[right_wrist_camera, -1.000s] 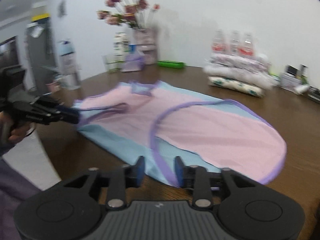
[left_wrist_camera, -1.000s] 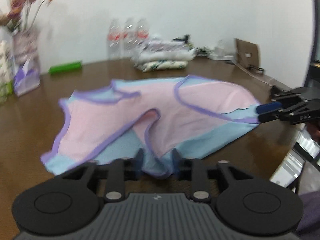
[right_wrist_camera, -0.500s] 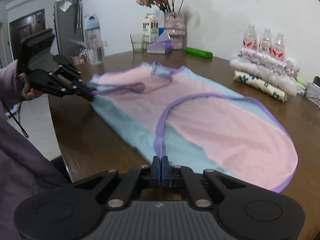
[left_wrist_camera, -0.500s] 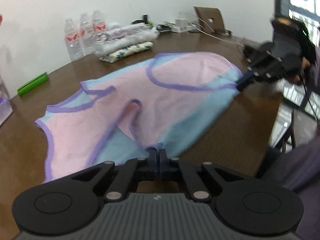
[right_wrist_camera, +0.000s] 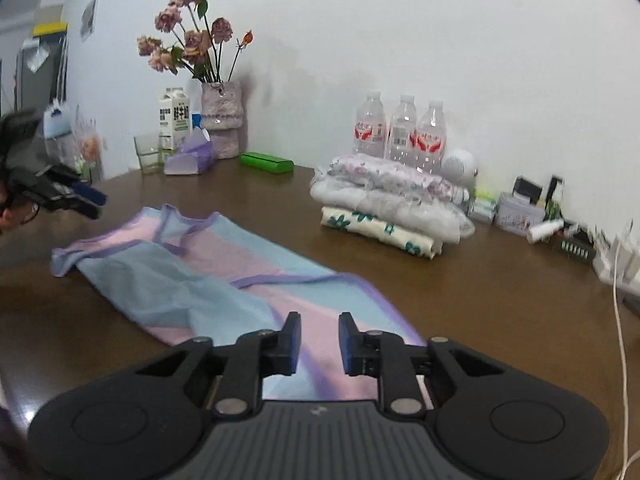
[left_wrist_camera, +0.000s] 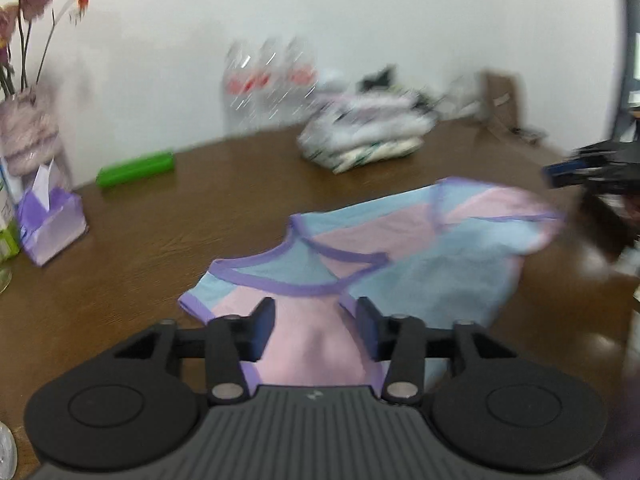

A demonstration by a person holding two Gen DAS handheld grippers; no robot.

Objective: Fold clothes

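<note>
Nearest: my left tongs (left_wrist_camera: pixel 316 328) and right tongs (right_wrist_camera: pixel 316 344), both opening, gripping nothing, cloth beneath. Next: pink-and-blue garment (right_wrist_camera: pixel 224 276), part-folded lengthwise on the brown tabletop (right_wrist_camera: pixel 500 304); I judge it light, limp, best pinched at the purple hems. Far: folded stack (right_wrist_camera: pixel 384 208).

Left gripper (left_wrist_camera: pixel 316 328), right gripper (right_wrist_camera: pixel 319 342): jaws opening, nothing pinched.

A lived-in home: a brown wooden surface (right_wrist_camera: pixel 500 300) carries a vase of dried roses (right_wrist_camera: pixel 222 120), a milk carton (right_wrist_camera: pixel 174 118), water bottles (right_wrist_camera: pixel 400 128) and folded laundry (right_wrist_camera: pixel 384 200).
</note>
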